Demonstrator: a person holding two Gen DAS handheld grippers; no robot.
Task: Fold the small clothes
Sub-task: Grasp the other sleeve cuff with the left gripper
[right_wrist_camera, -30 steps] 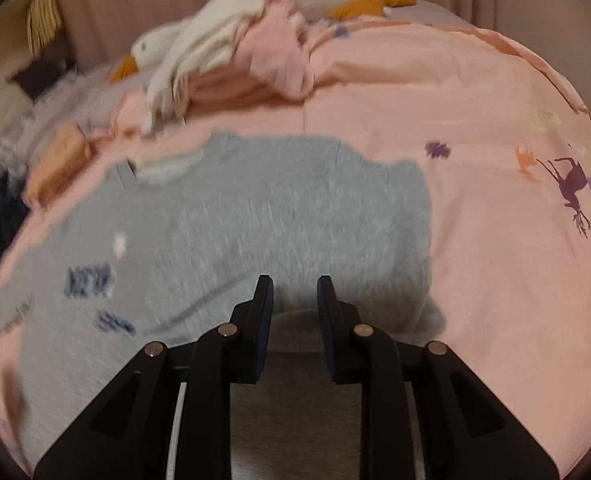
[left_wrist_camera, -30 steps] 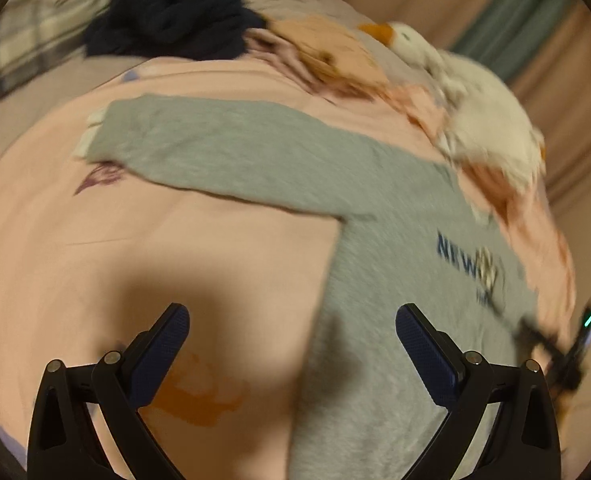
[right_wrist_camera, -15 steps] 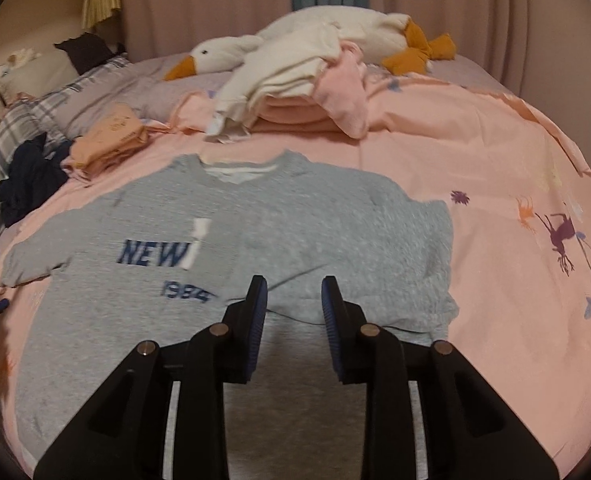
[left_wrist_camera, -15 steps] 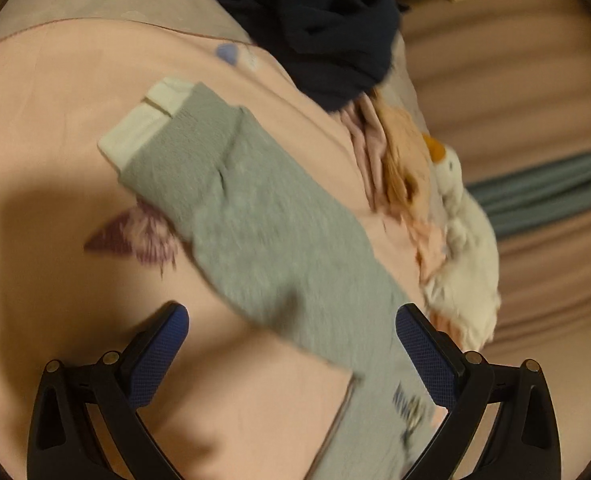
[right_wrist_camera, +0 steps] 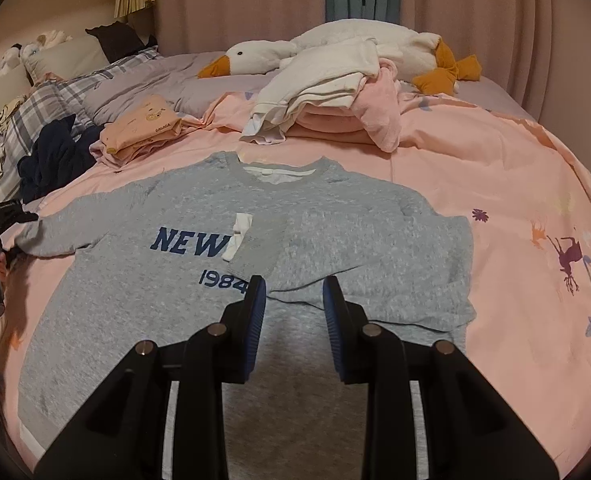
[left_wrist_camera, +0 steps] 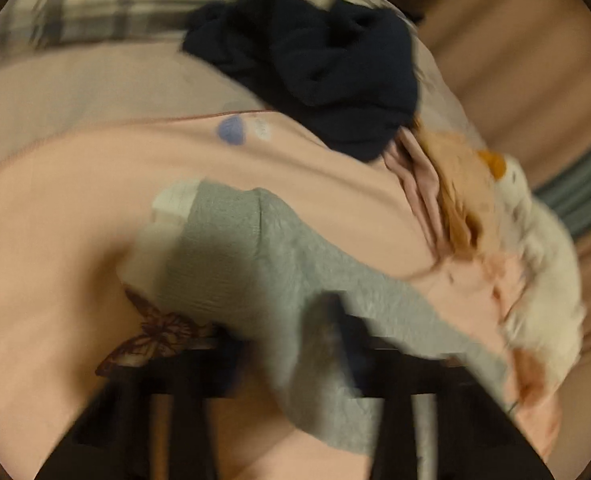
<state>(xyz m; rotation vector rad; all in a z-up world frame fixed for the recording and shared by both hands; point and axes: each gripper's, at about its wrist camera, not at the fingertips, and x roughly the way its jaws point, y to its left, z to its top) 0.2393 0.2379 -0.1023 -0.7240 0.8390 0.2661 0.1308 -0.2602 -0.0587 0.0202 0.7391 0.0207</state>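
A soft, limp grey sweatshirt [right_wrist_camera: 223, 264] is spread mid-bed [right_wrist_camera: 495, 168], one sleeve already folded across. The outstretched sleeve [left_wrist_camera: 263, 264], best pinched near its cuff, has just been closed on by the left gripper [left_wrist_camera: 291, 360]; the right gripper [right_wrist_camera: 293, 312] is held narrowly parted, empty.

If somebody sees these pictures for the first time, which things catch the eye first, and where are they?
First comes the grey sweatshirt spread flat in the middle of the pink bedspread, with blue letters NEW and 1984 and one sleeve folded across its chest. Behind it, a big white plush goose lies along the far side of the bed, partly under a pile of clothes. At the left edge, the left gripper has just been closing over the other sleeve.
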